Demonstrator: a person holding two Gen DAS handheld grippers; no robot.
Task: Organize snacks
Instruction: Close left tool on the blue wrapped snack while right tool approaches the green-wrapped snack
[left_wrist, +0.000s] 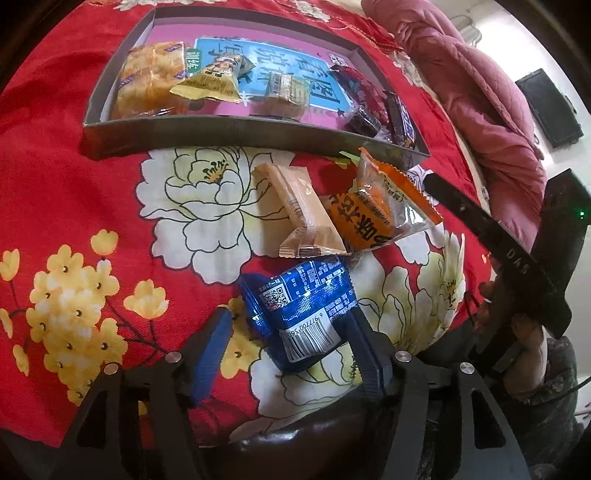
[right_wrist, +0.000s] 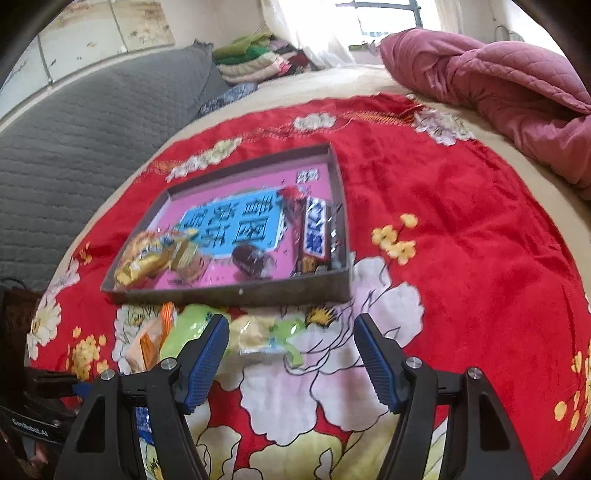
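The shallow grey tray (left_wrist: 236, 129) sits on the red floral bedspread (left_wrist: 66, 177) and serves as the collection point: several snacks already lie inside it, among them a yellow cracker pack (left_wrist: 151, 79) at its left end and a dark chocolate bar (left_wrist: 400, 118) along its right wall. This suggests sorting is partly done.

Loose items lie outside, just in front of the near wall: a beige wafer pack (left_wrist: 303, 214), an orange snack pack (left_wrist: 380, 210) touching it, and a blue foil pack (left_wrist: 303, 306) nearest the left camera. A green-and-clear pack (right_wrist: 258, 334) lies in front of the tray in the right view.

The left hand-held gripper (left_wrist: 291, 332) points steeply down with its jaws spread around the blue foil pack. The right pad (left_wrist: 365, 343) lies against the pack's edge; the left pad (left_wrist: 210, 354) stands clear of it, so the pack rests on the bedspread and is not pinched.

The right hand-held gripper (right_wrist: 291, 354) tilts down toward the green-and-clear pack, jaws spread and empty, hovering just short of it. That view is blurred, so contact cannot be confirmed.

Judgement: the blue foil pack is the item in hand.
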